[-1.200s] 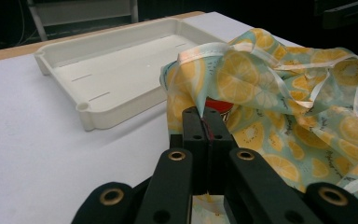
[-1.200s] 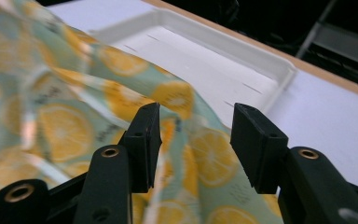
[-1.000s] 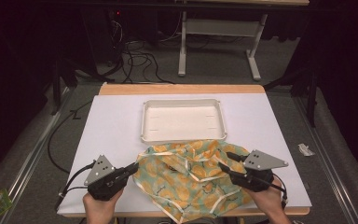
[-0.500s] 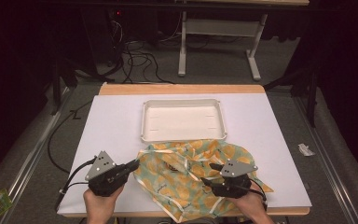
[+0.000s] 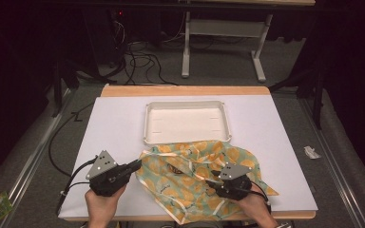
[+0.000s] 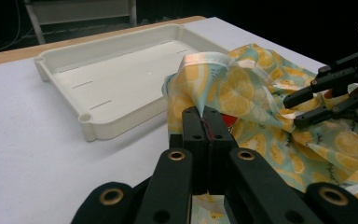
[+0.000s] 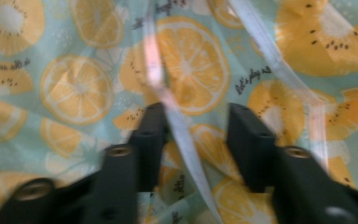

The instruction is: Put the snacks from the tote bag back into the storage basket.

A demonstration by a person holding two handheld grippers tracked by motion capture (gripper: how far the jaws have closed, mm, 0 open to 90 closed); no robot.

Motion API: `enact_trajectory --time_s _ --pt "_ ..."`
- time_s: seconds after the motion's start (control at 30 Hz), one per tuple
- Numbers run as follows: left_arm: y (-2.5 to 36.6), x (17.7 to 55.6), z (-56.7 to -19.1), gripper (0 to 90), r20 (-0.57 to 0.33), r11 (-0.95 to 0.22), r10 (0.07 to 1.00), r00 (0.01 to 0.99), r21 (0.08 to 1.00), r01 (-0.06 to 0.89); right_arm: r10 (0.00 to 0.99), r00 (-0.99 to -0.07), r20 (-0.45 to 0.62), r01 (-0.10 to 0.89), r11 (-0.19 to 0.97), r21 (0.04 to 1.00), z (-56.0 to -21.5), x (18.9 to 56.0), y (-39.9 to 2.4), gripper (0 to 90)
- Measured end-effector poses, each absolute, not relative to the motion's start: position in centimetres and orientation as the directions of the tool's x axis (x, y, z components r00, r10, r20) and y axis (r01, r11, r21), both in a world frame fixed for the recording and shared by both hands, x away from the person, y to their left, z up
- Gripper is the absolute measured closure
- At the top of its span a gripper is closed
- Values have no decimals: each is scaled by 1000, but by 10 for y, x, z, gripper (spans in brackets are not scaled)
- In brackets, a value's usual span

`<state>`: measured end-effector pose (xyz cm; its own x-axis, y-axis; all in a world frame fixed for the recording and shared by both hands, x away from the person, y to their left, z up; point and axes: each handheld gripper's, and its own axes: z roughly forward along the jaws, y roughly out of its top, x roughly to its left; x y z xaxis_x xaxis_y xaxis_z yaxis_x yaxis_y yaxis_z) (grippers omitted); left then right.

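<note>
While left gripper (image 5: 135, 165) jaws pinch cloth (image 5: 190, 178) edge, right gripper (image 5: 213, 180) jaws closing, hem between.

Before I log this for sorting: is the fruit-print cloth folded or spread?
Neither neatly: the cloth lies crumpled, ridges and loose hems across it, its far edge against the tray.

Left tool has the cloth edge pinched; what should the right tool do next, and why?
Probably finish closing the right tool. Its jaws have just been closing and stand apart, straddling the pale hem of the lemon-print cloth, not yet pinching it. The left tool is shut on the cloth edge.
</note>
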<state>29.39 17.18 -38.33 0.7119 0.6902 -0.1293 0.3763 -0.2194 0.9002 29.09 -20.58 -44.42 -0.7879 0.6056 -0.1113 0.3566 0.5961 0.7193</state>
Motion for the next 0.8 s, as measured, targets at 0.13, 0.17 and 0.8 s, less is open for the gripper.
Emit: enact_trajectory --time_s 0.13,0.17,0.8 --pt "172 294 -383 895 -129 -220 690 713 900 376 593 -794 -133 328 603 727 -442 289 -208 895" --pt "172 294 -383 895 -129 -220 690 712 900 376 592 -795 -132 323 597 734 -441 289 -209 900" --pt "174 305 -385 894 -96 -234 721 686 898 372 725 -686 -65 334 393 857 -393 302 -249 900"
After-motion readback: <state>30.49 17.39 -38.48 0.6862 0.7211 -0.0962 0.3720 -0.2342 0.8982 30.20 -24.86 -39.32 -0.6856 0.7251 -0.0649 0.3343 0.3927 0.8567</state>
